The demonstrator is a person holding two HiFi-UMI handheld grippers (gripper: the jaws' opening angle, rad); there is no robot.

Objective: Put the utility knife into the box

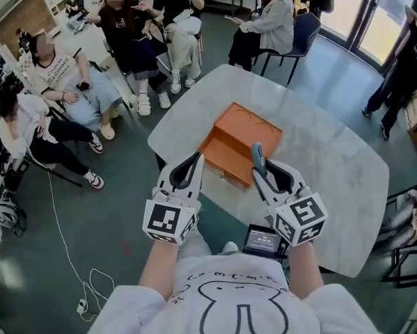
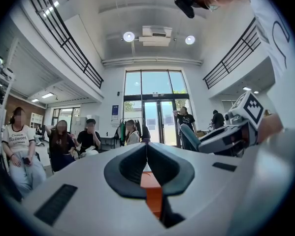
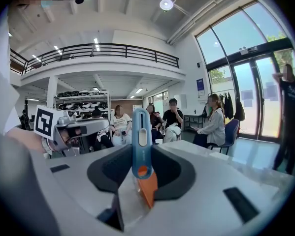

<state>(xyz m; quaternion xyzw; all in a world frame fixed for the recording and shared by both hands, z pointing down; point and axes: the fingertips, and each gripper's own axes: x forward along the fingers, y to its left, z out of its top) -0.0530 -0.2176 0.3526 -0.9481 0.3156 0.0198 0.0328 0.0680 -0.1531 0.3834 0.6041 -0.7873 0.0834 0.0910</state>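
Pose: your right hand-held gripper [image 1: 258, 170] clamps utility knife [image 3: 141, 141], which pokes past the tips at orange box's [image 1: 239, 134] near edge. Left hand-held gripper [image 1: 194, 165] alongside, jaws together, empty. People [image 1: 131, 37] seated beyond bench [image 1: 340, 186].

white marble table [image 1: 333, 186] | small screen device [image 1: 262, 241] at its near edge | 5 seated people [image 1: 58, 78] beyond | white cable [image 1: 67, 256] on floor [image 1: 124, 207]

Bare left forearm [image 1: 159, 268] and right forearm [image 1: 307, 270] stretched forward, side by side, above the table's [image 1: 347, 186] near edge. Left gripper [image 1: 196, 160] closed tip to tip, nothing between. Right gripper [image 1: 262, 171] clamped on the utility knife [image 3: 141, 141], held upright.
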